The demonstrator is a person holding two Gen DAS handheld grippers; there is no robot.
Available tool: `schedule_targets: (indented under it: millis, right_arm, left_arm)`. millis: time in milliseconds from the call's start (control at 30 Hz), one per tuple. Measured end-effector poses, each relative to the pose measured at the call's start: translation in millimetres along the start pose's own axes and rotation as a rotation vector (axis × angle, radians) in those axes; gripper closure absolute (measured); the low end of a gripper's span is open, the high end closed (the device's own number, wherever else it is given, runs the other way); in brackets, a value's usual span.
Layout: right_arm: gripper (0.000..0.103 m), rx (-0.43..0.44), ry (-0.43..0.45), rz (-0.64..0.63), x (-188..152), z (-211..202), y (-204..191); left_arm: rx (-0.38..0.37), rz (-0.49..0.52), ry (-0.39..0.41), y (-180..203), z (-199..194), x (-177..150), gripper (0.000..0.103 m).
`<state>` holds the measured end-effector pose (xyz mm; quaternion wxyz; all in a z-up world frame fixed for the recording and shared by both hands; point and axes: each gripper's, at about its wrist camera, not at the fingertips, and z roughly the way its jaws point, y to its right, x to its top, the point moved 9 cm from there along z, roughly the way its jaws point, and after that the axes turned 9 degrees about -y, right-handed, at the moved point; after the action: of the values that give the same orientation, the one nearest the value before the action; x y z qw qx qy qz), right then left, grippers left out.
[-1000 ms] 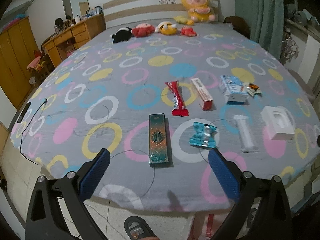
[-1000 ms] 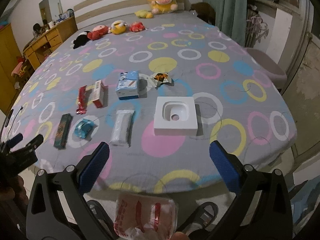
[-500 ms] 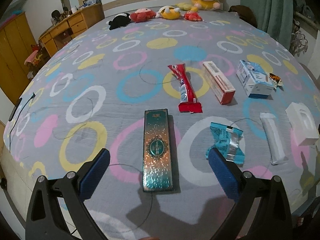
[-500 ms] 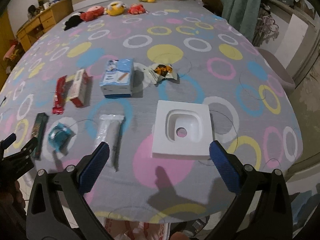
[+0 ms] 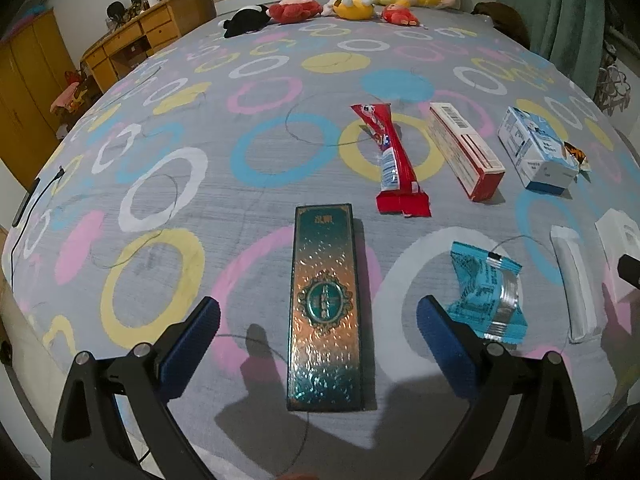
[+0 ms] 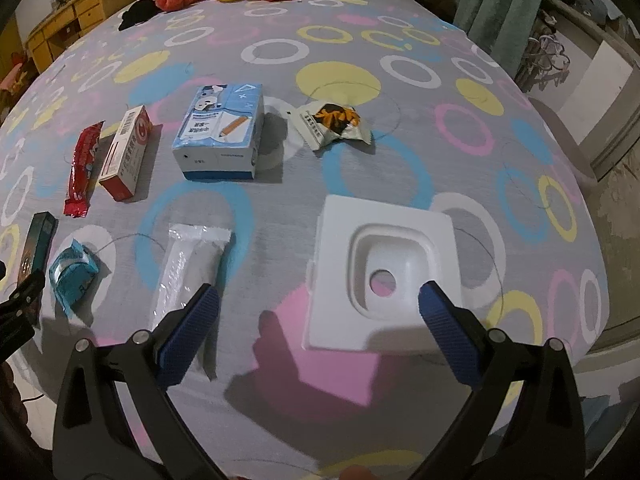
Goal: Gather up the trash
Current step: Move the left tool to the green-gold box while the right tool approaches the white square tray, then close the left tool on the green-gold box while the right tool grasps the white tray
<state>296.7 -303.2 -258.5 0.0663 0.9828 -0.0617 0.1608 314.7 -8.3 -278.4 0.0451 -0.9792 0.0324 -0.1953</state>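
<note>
Presently, both tongs stand wide apart and hold nothing, each poised above the near edge of a bed (image 5: 248,184) covered in a grey sheet with coloured rings.

Left tongs (image 5: 318,322): a long teal foil box (image 5: 325,312) lies lengthwise between the blue pads, touching neither. A teal snack wrapper (image 5: 486,294) lies just right of the right pad. Farther back lie a red wrapper (image 5: 394,160), a red-and-white carton (image 5: 464,150) and a blue-and-white carton (image 5: 534,150), side by side and apart.

Right tongs (image 6: 318,320): a white moulded plastic tray (image 6: 384,268) with a hole in its recess lies between the pads; its near right part sits just at the right pad (image 6: 446,332), though contact cannot be confirmed. A clear-white sachet (image 6: 188,264) lies at the left pad. A crumpled seed packet (image 6: 334,124) lies farther back, right of the blue-and-white carton.

Plush toys (image 5: 340,6) line the far end of the bed. A wooden dresser (image 5: 148,36) stands at far left.
</note>
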Motion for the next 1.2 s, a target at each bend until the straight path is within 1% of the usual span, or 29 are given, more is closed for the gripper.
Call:
schedule_targets:
  millis: [267,400,500,533,567,600,733,800,867,967,1000,1033,1067,1100,1167,1200]
  right_arm:
    - [0.006,-0.017,0.002,-0.021,14.0,8.7,-11.1]
    - [0.01,-0.028,-0.01,-0.019,15.2,15.5,-14.5]
    - [0.011,-0.031,-0.026,-0.015,14.6,22.7,-15.0]
    - [0.012,-0.032,-0.029,-0.013,14.8,24.6,-14.9]
    - [0.016,-0.033,-0.032,-0.012,15.3,26.6,-14.8]
    - [0.019,-0.035,-0.035,-0.011,15.4,28.1,-14.5]
    - [0.027,-0.037,-0.054,0.001,17.4,36.3,-11.3]
    - [0.036,-0.034,-0.071,0.01,17.6,42.2,-9.0]
    - [0.036,-0.042,-0.071,0.01,18.1,44.5,-8.6]
    - [0.038,-0.047,-0.07,0.01,19.6,45.8,-7.7]
    - [0.044,-0.056,-0.07,0.007,20.1,45.9,-7.5]
    - [0.048,-0.07,-0.068,0.006,20.2,45.8,-6.7]
    - [0.054,-0.084,-0.065,0.001,20.7,44.8,-5.6]
    - [0.057,-0.089,-0.064,-0.004,20.6,44.9,-5.7]
    - [0.057,-0.1,-0.065,-0.018,20.3,45.8,-6.0]
    - [0.065,-0.128,-0.059,-0.033,20.1,45.6,-5.3]
  left_arm:
    - [-0.011,-0.018,-0.022,-6.5,10.0,5.2,0.007]
    - [-0.023,-0.028,-0.036,-8.9,14.2,6.9,0.007]
    - [-0.025,-0.032,-0.05,-9.9,18.4,7.0,0.007]
    - [-0.024,-0.03,-0.049,-10.0,19.1,7.6,0.007]
    - [-0.02,-0.027,-0.05,-10.1,19.8,8.2,0.008]
    - [-0.018,-0.025,-0.051,-10.2,20.5,8.6,0.012]
    - [-0.016,-0.022,-0.058,-9.4,24.2,9.4,0.019]
    - [-0.02,-0.017,-0.055,-7.3,24.5,9.9,0.025]
    - [-0.019,-0.005,-0.046,-4.5,24.0,11.3,0.031]
    - [-0.042,-0.003,-0.049,0.5,24.0,12.0,0.044]
    - [-0.047,0.0,-0.046,2.1,23.6,12.4,0.053]
    - [-0.051,0.004,-0.042,3.8,22.8,12.6,0.058]
    - [-0.054,0.009,-0.039,5.3,22.3,12.9,0.068]
    - [-0.05,0.014,-0.036,6.1,21.7,13.0,0.068]
    - [-0.049,0.011,-0.037,6.5,22.0,13.1,0.068]
    - [-0.051,0.007,-0.037,6.7,22.1,13.2,0.068]
